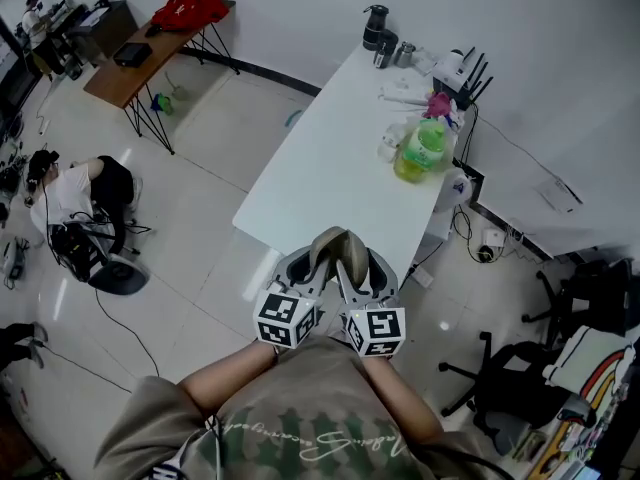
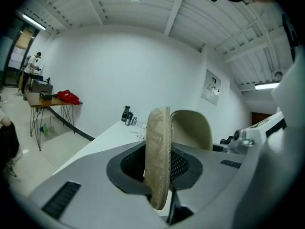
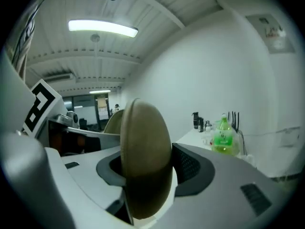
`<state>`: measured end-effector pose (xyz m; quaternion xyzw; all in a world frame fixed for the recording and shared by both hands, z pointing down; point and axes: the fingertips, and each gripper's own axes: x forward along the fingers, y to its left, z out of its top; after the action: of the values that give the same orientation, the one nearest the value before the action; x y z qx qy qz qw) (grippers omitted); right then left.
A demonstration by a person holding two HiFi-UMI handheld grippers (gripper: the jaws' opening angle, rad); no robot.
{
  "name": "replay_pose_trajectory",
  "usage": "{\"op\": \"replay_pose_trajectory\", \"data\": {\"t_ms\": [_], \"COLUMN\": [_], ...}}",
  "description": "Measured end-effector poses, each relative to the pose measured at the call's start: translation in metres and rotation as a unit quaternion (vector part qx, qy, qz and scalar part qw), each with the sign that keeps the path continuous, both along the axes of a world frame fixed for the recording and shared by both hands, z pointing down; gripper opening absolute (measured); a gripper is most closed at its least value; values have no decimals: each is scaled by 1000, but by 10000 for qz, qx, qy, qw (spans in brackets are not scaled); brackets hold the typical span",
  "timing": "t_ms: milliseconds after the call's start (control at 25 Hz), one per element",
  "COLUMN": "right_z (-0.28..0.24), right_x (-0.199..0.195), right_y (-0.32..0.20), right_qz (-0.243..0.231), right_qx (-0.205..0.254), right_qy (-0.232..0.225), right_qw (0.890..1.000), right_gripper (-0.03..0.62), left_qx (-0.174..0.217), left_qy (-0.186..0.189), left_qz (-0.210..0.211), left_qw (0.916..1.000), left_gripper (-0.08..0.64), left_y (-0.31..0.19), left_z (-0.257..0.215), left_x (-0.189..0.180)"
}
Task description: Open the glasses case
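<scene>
Two grippers are held close side by side in front of the person's chest, and the tan glasses case (image 1: 340, 249) is carried between them, raised before the near end of the white table (image 1: 330, 148). The case is seen partly opened, its two shells spread like a shell and meeting at their far end in the head view. The left gripper (image 1: 312, 268) is clamped on one shell: in the left gripper view that shell stands upright and edge-on between the jaws, its zipped rim turned toward the camera, and the pale lining of the other shell is seen just behind it to the right. The right gripper (image 1: 362, 273) is clamped on the other shell, whose rounded brown back fills the gap between the jaws in the right gripper view. Both marker cubes are turned up toward the head camera, and the forearms run back from them to an olive shirt (image 1: 300, 418). At the far end of the table a green bottle (image 1: 424, 148) is stood among small cluttered items, with a dark flask (image 1: 375, 26) near the far corner. On the floor at the left a second person (image 1: 75, 193) is seated, beyond whom a wooden desk (image 1: 135, 68) bearing a red bag (image 1: 190, 10) is placed. A black office chair (image 1: 510, 383) is stood at the lower right.
</scene>
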<state>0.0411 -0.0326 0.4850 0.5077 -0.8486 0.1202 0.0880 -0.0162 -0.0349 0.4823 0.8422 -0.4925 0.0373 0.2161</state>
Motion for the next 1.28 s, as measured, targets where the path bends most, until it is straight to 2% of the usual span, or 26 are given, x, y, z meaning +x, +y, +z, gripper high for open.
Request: {"op": "replay_pose_trajectory", "data": {"t_ms": [120, 160, 200, 280, 360, 400, 560, 640, 760, 840, 960, 1000, 1040, 1080, 1160, 1200, 1280], "right_z": [7, 6, 6, 10, 20, 26, 48, 51, 54, 54, 49, 46, 44, 43, 43, 42, 41], "right_x": [3, 3, 3, 1, 1, 2, 7, 5, 0, -1, 4, 5, 2, -3, -17, -23, -25], "right_y": [0, 2, 5, 14, 22, 24, 23, 23, 19, 15, 6, 3, 2, 3, 8, 10, 13], "right_qz": [-276, -480, -717, -1125, -1293, -1249, -692, -497, -343, -200, 182, 263, 248, 156, -82, -159, -161], "right_qx": [-113, -117, -165, -472, -1027, -1306, -1908, -1998, -1936, -1915, -1853, -1829, -1809, -1789, -1732, -1692, -1580], "right_qy": [-243, -215, -209, -412, -1017, -1379, -2331, -2535, -2438, -2567, -3140, -3341, -3403, -3278, -2761, -2612, -2685], "right_qw": [9993, 9985, 9971, 9917, 9810, 9738, 9510, 9452, 9497, 9471, 9310, 9243, 9224, 9275, 9454, 9502, 9501], "right_gripper": [195, 159, 152, 147, 147, 147, 147, 147, 147, 147, 147, 147, 147, 146, 144, 144, 144], "left_qx": [8, -52, -119, -229, -353, -428, -696, -780, -778, -802, -878, -873, -858, -830, -710, -654, -689], "left_qy": [60, 168, 274, 291, 227, 266, 633, 753, 531, 424, 78, -64, -70, 60, 363, 419, 523], "left_qz": [446, 701, 1023, 1795, 2452, 2630, 2762, 2744, 2853, 2936, 2975, 2954, 2868, 2734, 2543, 2591, 2859], "left_qw": [9990, 9974, 9943, 9831, 9686, 9635, 9565, 9555, 9538, 9516, 9506, 9514, 9541, 9583, 9638, 9627, 9543], "left_gripper": [72, 72, 72, 72, 74, 74, 92, 97, 109, 124, 124, 124, 124, 124, 124, 123, 74], "left_y": [4, 6, 8, 15, 23, 27, 33, 35, 35, 36, 37, 36, 33, 28, 13, 8, 4], "left_z": [-1, 1, 3, 11, 20, 24, 31, 31, 33, 33, 42, 48, 51, 51, 42, 38, 32], "left_x": [2, 0, -2, -3, -2, -1, 1, -2, -8, -13, -22, -25, -29, -32, -35, -34, -29]}}
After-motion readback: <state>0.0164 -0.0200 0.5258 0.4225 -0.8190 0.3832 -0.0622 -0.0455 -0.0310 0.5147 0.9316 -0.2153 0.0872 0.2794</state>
